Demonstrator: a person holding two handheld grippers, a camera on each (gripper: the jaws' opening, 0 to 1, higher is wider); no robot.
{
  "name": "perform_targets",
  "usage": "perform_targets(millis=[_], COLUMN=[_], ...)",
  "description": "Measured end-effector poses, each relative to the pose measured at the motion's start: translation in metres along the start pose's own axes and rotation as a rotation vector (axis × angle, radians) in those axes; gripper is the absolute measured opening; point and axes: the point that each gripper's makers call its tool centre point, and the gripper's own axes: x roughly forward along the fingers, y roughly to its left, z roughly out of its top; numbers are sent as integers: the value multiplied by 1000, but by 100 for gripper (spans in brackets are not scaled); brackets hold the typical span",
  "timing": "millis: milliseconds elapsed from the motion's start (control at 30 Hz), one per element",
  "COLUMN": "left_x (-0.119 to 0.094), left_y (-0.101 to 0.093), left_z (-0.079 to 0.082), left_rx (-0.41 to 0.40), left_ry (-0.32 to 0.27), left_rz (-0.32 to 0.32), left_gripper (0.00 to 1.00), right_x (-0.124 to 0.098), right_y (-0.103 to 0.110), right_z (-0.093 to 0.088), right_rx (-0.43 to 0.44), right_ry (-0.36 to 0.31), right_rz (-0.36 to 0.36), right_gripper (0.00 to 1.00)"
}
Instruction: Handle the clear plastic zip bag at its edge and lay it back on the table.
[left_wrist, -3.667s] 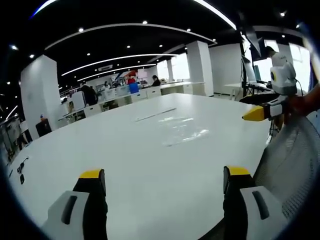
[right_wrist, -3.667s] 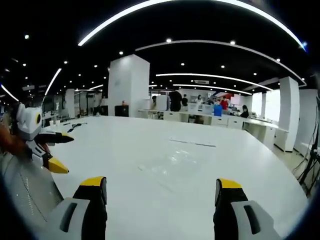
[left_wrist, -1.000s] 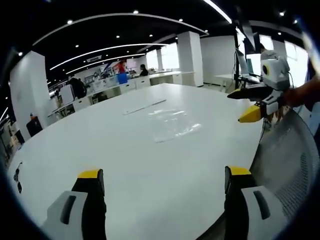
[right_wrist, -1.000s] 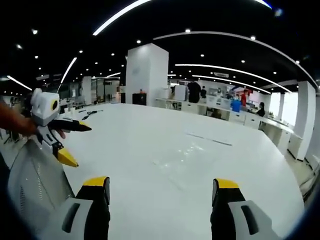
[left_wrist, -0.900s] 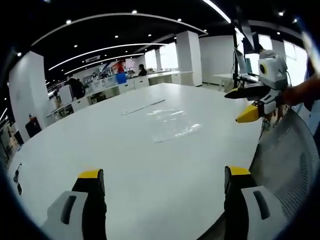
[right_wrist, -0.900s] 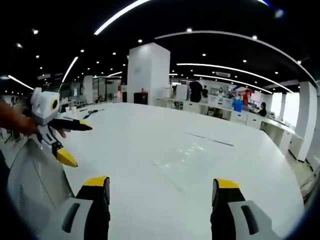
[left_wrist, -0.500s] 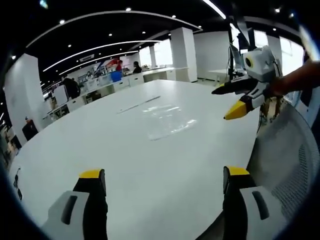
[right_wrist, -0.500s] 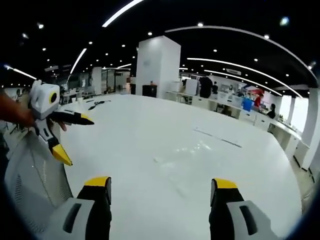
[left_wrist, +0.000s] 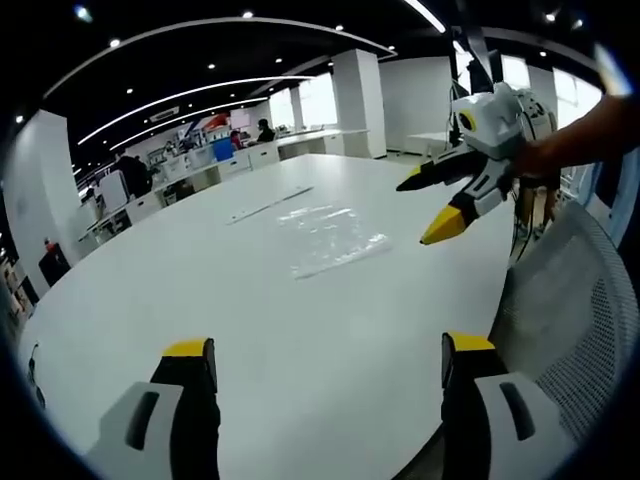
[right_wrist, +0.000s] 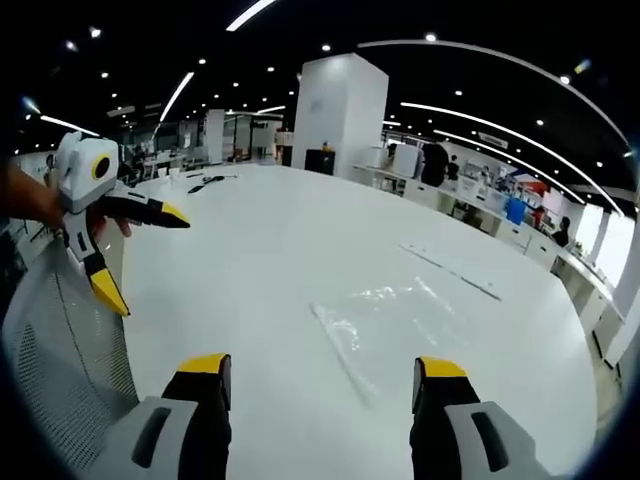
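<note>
Both grippers have come closer to the zip bag (left_wrist: 330, 238). Left gripper view: bag flat on the table (left_wrist: 150, 290), left gripper (left_wrist: 328, 375) wide, empty. Right gripper view: right gripper (right_wrist: 318, 385) spread empty, near the bag's edge (right_wrist: 345, 350), presumably to pinch it.

Left gripper view is looking from the table's (left_wrist: 300, 330) near edge across its white top toward the office beyond. Right gripper view is facing the same top from further right, angled leftward. Both are sharing the clear zip bag (left_wrist: 330, 238) (right_wrist: 400, 310) mid-table, and each is catching the other gripper.
</note>
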Motion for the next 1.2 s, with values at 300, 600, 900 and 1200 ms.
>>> perform_targets(millis=[300, 600, 900, 1200], left_x=[3, 4, 9, 10], left_y=[-2, 1, 4, 5], left_z=[2, 4, 4, 5], left_rx=[8, 11, 10, 23], left_ry=[13, 16, 30, 33], left_rz=[-22, -34, -44, -46], left_gripper=[87, 85, 84, 82], right_x=[16, 28, 42, 53], right_y=[-6, -10, -12, -16], right_z=[-14, -32, -38, -43], right_rx=[-7, -44, -70, -112], right_ry=[53, 126, 172, 235], right_rz=[26, 49, 62, 73], right_gripper=[66, 55, 46, 34])
